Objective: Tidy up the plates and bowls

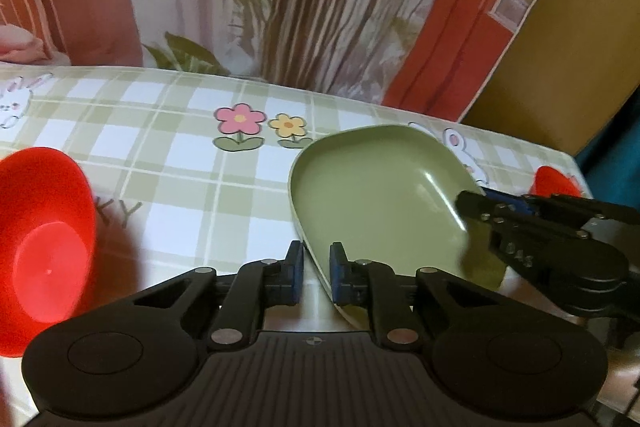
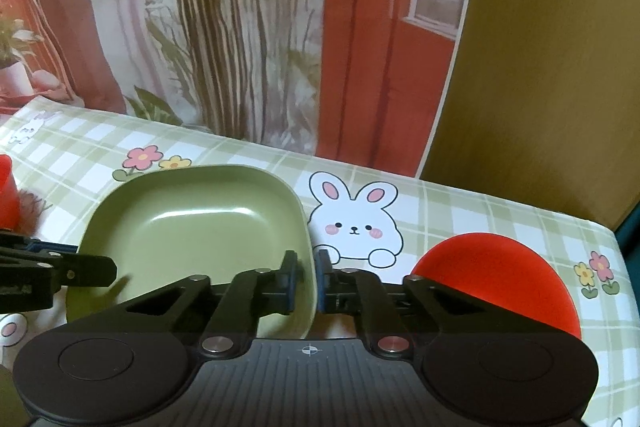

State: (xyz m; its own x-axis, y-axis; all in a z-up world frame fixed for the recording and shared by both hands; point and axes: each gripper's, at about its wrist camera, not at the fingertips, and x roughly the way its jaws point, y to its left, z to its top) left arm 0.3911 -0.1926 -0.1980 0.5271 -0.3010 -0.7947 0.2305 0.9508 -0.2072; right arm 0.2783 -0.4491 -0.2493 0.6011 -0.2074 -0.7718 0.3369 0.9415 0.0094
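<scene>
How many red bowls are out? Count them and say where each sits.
2. One red bowl sits left of the green plate; the other red bowl sits right of it, partly behind the right gripper. More may lie out of view.

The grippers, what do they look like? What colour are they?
Both the left gripper and the right gripper are matte black, with jointed link arms held by silver round pins. Their fingertips carry blue pads. Each wide ribbed base has two round discs and a small crosshair mark. No cables or sleeves show.
</scene>
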